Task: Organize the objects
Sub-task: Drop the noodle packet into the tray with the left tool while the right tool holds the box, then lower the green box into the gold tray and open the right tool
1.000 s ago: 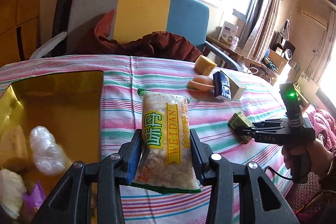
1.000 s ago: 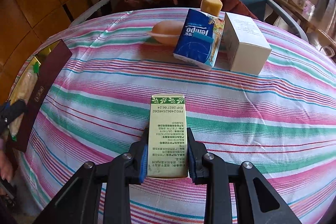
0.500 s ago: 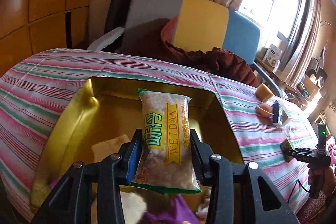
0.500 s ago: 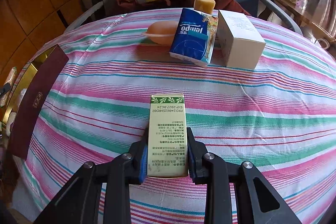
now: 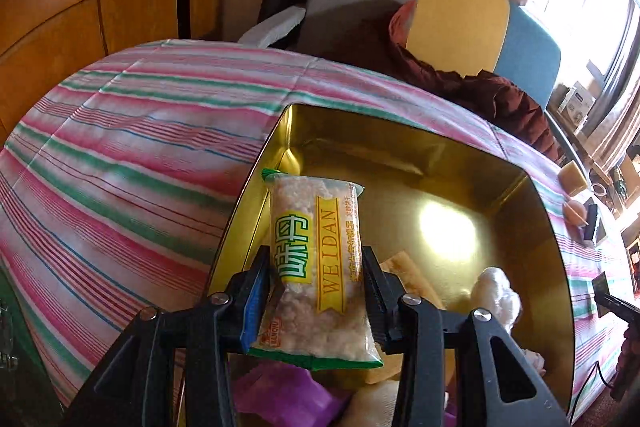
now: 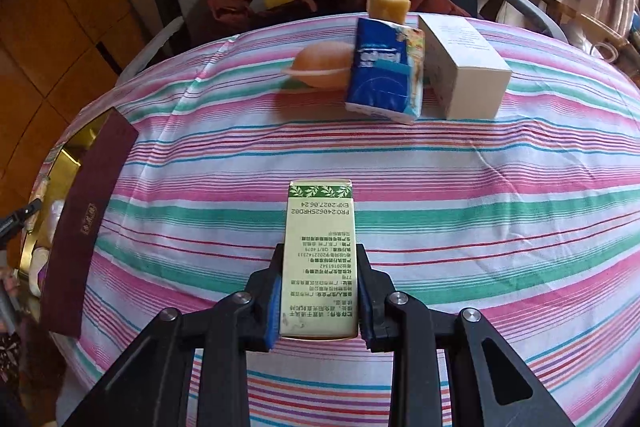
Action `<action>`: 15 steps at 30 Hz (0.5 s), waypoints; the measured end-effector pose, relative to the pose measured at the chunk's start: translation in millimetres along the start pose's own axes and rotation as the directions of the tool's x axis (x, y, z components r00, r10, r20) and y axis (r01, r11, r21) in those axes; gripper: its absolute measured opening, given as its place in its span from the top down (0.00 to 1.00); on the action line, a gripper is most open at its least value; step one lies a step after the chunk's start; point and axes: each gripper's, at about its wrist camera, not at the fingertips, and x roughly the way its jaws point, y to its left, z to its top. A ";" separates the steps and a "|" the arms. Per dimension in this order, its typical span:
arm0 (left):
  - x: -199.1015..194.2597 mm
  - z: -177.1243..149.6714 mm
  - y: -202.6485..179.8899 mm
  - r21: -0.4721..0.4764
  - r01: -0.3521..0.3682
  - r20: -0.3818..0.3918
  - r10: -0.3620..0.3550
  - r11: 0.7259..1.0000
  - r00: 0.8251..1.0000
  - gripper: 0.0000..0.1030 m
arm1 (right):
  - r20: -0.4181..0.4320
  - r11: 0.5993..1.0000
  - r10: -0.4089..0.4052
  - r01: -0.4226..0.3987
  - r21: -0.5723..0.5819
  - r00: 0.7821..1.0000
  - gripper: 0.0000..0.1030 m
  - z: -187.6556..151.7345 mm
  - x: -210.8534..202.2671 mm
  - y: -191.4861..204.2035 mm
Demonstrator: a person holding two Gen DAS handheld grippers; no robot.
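Note:
My left gripper [image 5: 316, 291] is shut on a clear WEIDAN snack bag [image 5: 316, 259] with yellow and green print. It holds the bag above the near left part of a gold-lined box [image 5: 460, 163]. The box holds a white wrapped item [image 5: 498, 291], a purple packet [image 5: 280, 395] and a pale yellow piece [image 5: 408, 271]. My right gripper [image 6: 318, 291] is shut on a pale green printed carton [image 6: 320, 255] over the striped tablecloth [image 6: 480, 187]. The box [image 6: 76, 179] shows at the far left of the right wrist view.
A blue tissue pack [image 6: 386, 75], a white carton [image 6: 464, 67], an orange round item [image 6: 324, 65] and a yellow block [image 6: 388, 3] lie at the table's far side. A chair [image 5: 440, 7] with a dark red jacket [image 5: 480, 95] stands behind the table.
My left gripper has swung left with the snack bag, from over the tablecloth to over the gold box. My right gripper stays shut on the green carton, drifting slightly.

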 end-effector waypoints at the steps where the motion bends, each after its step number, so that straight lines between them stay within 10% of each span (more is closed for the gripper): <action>1: 3.3 -0.7 1.3 -0.004 -0.005 -0.008 0.005 1.000 1.000 0.58 | 0.007 1.000 0.011 -0.010 -0.023 1.000 0.71 -1.5 -2.8 11.4; 15: -25.8 -24.5 -3.8 -0.130 0.026 0.095 -0.014 0.991 0.995 0.46 | 0.000 0.943 0.264 -0.258 -0.208 0.965 0.71 -20.2 -22.6 146.2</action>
